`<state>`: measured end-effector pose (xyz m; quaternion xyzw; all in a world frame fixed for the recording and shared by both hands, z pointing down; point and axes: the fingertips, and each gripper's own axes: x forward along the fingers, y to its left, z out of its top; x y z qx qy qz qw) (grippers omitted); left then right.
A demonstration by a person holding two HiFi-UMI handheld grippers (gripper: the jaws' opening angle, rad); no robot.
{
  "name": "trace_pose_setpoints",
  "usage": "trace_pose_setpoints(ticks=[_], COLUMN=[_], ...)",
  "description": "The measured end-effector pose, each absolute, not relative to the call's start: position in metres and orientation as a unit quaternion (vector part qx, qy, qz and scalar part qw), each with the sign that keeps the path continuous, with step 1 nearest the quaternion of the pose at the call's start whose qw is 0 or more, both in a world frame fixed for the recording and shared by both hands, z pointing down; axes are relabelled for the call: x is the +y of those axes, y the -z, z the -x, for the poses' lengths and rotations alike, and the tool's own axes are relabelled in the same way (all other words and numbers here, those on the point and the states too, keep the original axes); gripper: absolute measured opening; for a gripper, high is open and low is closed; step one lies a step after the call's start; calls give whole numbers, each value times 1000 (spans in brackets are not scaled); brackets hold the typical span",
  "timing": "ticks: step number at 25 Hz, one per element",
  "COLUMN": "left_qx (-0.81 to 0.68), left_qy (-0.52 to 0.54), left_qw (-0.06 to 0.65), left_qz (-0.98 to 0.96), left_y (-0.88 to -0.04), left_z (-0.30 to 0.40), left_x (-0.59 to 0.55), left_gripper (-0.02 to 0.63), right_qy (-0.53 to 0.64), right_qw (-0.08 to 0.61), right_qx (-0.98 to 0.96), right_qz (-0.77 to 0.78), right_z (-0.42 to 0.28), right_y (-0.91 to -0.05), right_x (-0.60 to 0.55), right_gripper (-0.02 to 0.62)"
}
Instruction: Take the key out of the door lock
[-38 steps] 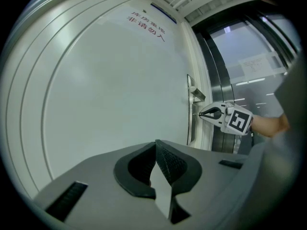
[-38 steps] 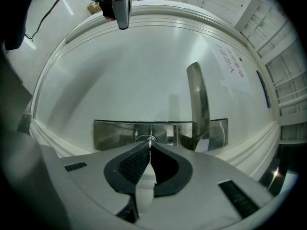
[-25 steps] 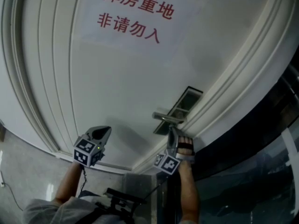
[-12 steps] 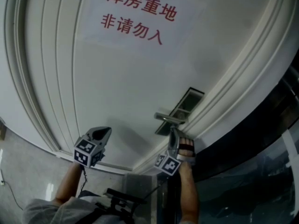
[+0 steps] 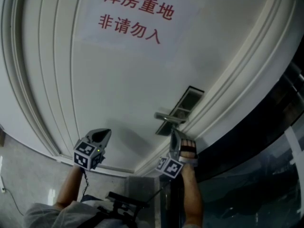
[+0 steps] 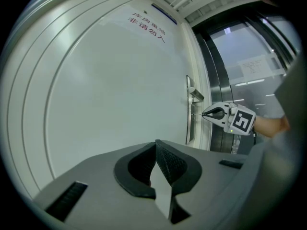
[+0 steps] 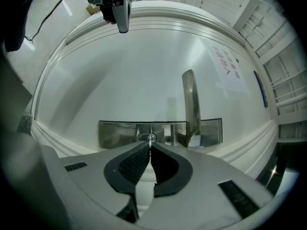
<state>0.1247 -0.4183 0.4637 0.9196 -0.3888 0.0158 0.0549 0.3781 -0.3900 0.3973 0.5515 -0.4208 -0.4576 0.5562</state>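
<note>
A small metal key [image 7: 150,139] sticks out of the round lock cylinder [image 7: 145,137] in the long steel lock plate [image 7: 115,133] on the white door [image 7: 120,80]. My right gripper [image 7: 149,145] is shut on the key, its tips right at the cylinder. The lever handle [image 7: 190,104] stands just beside it. In the head view the right gripper [image 5: 174,137] points up under the handle [image 5: 167,117]. My left gripper [image 5: 102,136] hangs shut and empty to the left, off the door. From the left gripper [image 6: 156,145] view the right gripper [image 6: 205,114] meets the plate [image 6: 190,110] edge-on.
A paper sign [image 5: 135,13] with red characters is stuck high on the door. Raised mouldings [image 5: 28,89] frame the panel. Dark glass and metal framing [image 5: 256,146] run along the door's right side. Pale floor [image 5: 28,175] lies below left.
Both grippers keep their places; the right one stays at the lock. Only the head view has shifted slightly.
</note>
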Motion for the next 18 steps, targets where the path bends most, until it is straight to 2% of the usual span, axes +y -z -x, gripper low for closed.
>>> trace_pose_setpoints(ticks=[18], left_qx=[-381], left_qy=[-21], left_qw=[52], left_qz=[-923], left_y=[-465], left_z=[-123], left_x=[-411], left_gripper=[5], right_qy=[449], right_qw=[553], right_qx=[-427], right_qz=[-557], right_z=[-376], right_y=[-397], right_x=[-379], right_gripper=[20])
